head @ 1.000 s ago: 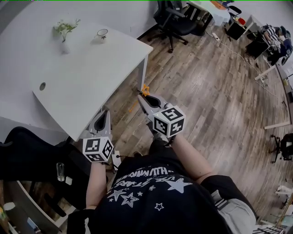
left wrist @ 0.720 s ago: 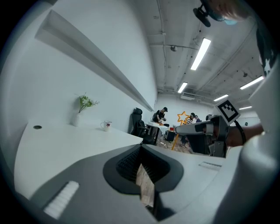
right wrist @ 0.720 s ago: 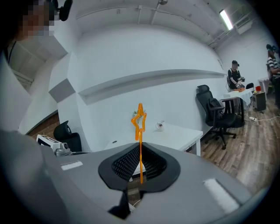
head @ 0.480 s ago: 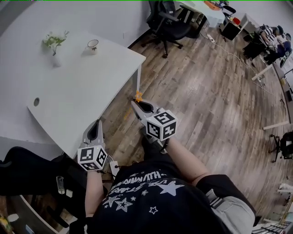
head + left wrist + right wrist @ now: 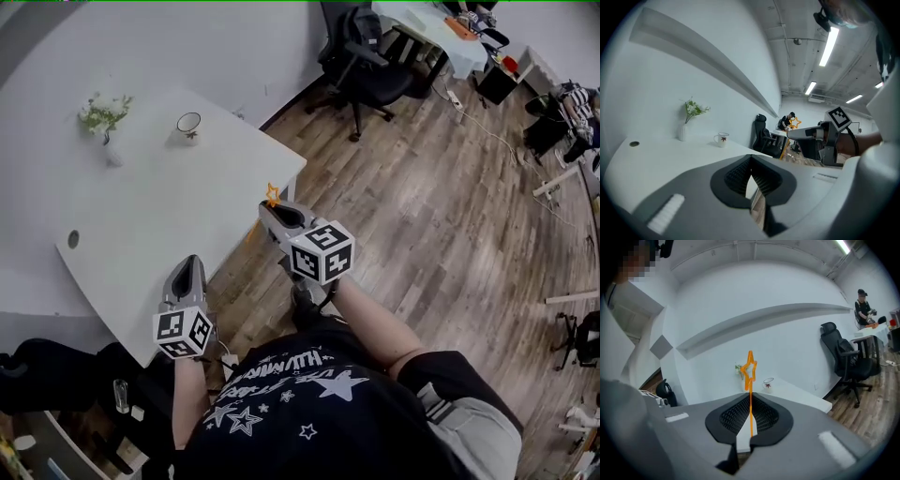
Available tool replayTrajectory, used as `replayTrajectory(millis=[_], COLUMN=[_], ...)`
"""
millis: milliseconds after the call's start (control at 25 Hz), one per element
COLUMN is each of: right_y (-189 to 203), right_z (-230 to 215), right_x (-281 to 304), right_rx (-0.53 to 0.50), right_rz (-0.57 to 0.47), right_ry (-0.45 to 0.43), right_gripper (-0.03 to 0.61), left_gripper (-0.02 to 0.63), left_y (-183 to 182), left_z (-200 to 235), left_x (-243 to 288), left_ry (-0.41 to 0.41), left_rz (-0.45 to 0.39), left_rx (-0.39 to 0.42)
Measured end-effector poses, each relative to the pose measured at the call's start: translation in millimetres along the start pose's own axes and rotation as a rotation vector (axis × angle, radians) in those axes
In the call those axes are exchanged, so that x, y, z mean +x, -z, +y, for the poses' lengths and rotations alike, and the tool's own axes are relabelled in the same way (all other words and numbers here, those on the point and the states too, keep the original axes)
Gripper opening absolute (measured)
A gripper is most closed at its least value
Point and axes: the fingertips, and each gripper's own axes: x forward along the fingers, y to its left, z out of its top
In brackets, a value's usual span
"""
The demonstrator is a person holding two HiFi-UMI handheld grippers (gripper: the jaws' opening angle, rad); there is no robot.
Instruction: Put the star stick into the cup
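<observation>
The orange star stick (image 5: pixel 749 369) stands upright between the jaws of my right gripper (image 5: pixel 750 397), which is shut on its thin shaft. In the head view that gripper (image 5: pixel 270 208) hovers at the white table's (image 5: pixel 141 206) right corner, and the star (image 5: pixel 273 194) pokes out past its tips. The white cup (image 5: pixel 188 125) with a small red mark stands far back on the table, well apart from both grippers; it also shows as cup (image 5: pixel 768 383) and cup (image 5: pixel 722 139). My left gripper (image 5: pixel 187 265) is over the table's near edge, jaws together, nothing in them.
A white vase with green flowers (image 5: pixel 105 127) stands left of the cup. A cable hole (image 5: pixel 73 239) sits near the table's left side. A black office chair (image 5: pixel 370 56) stands on the wood floor behind the table, and a dark bag (image 5: pixel 47 375) lies at lower left.
Both grippers have moved forward toward the table. The right one, still holding the star stick, now reaches the table's corner; the left one is over the near edge.
</observation>
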Motion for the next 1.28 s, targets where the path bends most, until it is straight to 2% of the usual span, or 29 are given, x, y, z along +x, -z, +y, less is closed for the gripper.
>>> replayTrajectory(millis=[280,400,480,680,880,1080,1280], right_y=[-49,-62,-69,-73,-71,-81,-108], right_z=[-76,-97,-107,-115,-111,-120,-132], right_x=[32,49,60,88,111,125,142], right_rx=[0.006,0.006,0.001,-0.013,-0.015,-0.011,-0.024], right_rz=[-0.010,-0.003,0.006,0.035,0.060,0.050,0.019], right_ry=[-0.053,-0.089,-0.118,-0.168,-0.203,-0.188,-0.174], right_gripper=[0.028,0.028,0.028,0.028,0.028,0.028,0.028], left_gripper=[0.005,0.005,0.005,0.005,0.005,0.005,0.005], left_y=[-22,-33,-39,-39,-43,-54,-76], left_z=[-9,-10,-7,5,24,35,46], left_x=[75,101,113,121,128,153,179], left_ry=[-0.074,-0.100,-0.132,-0.194,-0.235,-0.215,-0.195], left_rz=[-0.006,-0.016,-0.026,-0.021,-0.012,-0.026,-0.058], left_rx=[0.004,0.024,0.010,-0.046,-0.068,-0.056,-0.057])
